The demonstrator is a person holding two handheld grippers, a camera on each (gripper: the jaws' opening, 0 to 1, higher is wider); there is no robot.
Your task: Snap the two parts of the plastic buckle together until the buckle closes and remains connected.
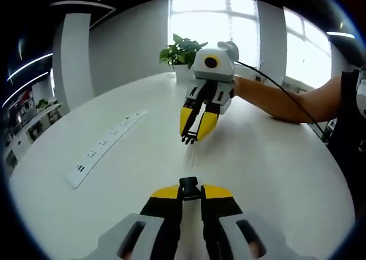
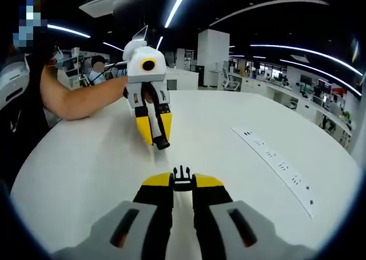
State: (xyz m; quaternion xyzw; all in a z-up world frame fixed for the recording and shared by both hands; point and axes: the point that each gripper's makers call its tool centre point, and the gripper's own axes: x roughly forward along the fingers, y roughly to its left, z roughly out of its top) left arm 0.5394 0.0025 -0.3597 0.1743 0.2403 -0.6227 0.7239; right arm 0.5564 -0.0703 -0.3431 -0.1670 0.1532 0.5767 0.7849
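Right up close in left gripper view, left gripper (image 1: 190, 187) has its jaws pinched nearly shut on the black socket half of the buckle (image 1: 189, 186), poking out just past the yellow tips. Straight ahead of those jaws, right gripper (image 1: 194, 135) hangs tips-down over the white surface (image 1: 274, 163), gripping a small black piece at its tips. Off to the left of the jaws lies a long white power strip (image 1: 103, 143); potted plant (image 1: 182, 54) sits beyond, by the window. Switch to right gripper view: own jaws closed on the pronged half of the buckle (image 2: 182, 180), prongs pointing fwd. Dead ahead, the left one shows w/ the black socket end at its tips, the two halves apart, not yet joined. Person's forearm (image 2: 80, 100) comes in behind it.
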